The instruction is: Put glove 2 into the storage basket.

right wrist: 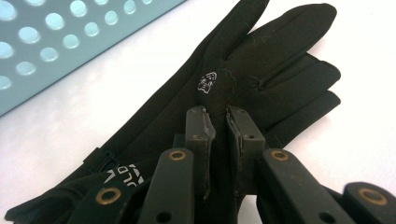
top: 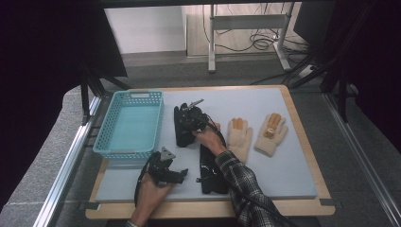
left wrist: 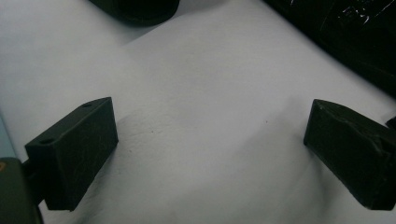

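1. The right hand-held gripper (top: 185,124) sits over the upper black glove (top: 182,137), which lies flat on the pale mat (top: 283,170) of the bench, just beside the blue basket (top: 109,124).
2. In the right gripper view, its jaws stand almost together, pinching a small fold of the black glove (right wrist: 261,79) near the small white logo, at the base of the fingers. The glove's fingers point away from the camera, and the cuff with white lettering lies close to it.
3. The basket's perforated wall (right wrist: 60,51) shows beside that glove, a strip of mat between them.
4. The left hand-held gripper (top: 182,174) rests low near the front edge of the bench, close to the basket's near corner. Its jaws stand wide apart over bare mat, with nothing between them (left wrist: 210,154).
5. A second black glove (top: 211,177) lies nearer the front, between the two forearms.
6. Two cream gloves (top: 240,137) lie side by side on the mat to the right of the black ones, palms up with orange patches.
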The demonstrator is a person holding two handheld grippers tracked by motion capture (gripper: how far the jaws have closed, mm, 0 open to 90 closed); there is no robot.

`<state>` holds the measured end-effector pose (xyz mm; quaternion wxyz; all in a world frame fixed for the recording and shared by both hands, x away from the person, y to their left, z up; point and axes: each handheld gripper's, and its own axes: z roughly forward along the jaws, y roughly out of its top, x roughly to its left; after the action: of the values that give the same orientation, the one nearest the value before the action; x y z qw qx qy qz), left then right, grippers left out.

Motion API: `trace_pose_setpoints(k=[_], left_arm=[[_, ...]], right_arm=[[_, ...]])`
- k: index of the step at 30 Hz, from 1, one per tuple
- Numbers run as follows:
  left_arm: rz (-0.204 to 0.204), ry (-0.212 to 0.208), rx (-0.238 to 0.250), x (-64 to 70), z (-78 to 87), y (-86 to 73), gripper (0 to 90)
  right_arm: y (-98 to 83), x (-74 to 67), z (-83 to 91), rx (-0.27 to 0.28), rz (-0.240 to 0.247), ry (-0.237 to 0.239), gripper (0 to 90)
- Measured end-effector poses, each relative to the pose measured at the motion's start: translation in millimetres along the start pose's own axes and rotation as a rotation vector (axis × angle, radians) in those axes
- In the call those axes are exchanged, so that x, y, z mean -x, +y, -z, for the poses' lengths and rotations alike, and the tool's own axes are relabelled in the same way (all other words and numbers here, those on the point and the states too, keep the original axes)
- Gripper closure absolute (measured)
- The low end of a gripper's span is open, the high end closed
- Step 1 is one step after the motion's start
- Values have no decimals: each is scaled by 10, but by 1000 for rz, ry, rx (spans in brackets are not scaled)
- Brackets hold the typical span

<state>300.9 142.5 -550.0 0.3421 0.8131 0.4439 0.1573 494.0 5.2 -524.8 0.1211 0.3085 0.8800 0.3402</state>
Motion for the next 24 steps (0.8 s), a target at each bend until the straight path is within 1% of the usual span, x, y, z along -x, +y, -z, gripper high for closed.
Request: trace_pose_setpoints(k=[1,4,5,7,8,9,13,14,15,16,17,20,23,24], left_arm=[[0,0,0,0,0,0,31],[0,0,0,-1,0,0,31],[1,0,0,0,0,0,31],[0,0,0,0,0,0,31],[0,0,0,0,0,0,31],[0,0,1,0,-1,-1,31],[-1,1,-1,0,0,0,31],[-1,1,-1,0,0,0,31],[0,0,0,1,0,-1,31],[0,0,0,1,0,-1,31],[-2,1,0,-1,0,0,31],[-2,1,-1,-1,1,0,31],[-1,1,0,-1,0,-1,31],[-1,1,0,-1,0,-1,31]], right_arm=[[7,5,25,-3,-3,8,794],[12,4,70,-1,-1,7,795],[19,6,136,14,-5,11,794],[31,12,212,30,-6,15,794],[31,12,212,30,-6,15,794],[43,9,297,42,-2,17,794],[53,1,479,75,-9,27,793],[53,1,479,75,-9,27,793],[48,-6,564,86,-17,34,793],[48,-6,564,86,-17,34,793],[38,-16,643,97,-16,39,792],[15,-34,764,108,-18,48,791],[-16,-62,884,119,-21,53,789],[-16,-62,884,119,-21,53,789]])
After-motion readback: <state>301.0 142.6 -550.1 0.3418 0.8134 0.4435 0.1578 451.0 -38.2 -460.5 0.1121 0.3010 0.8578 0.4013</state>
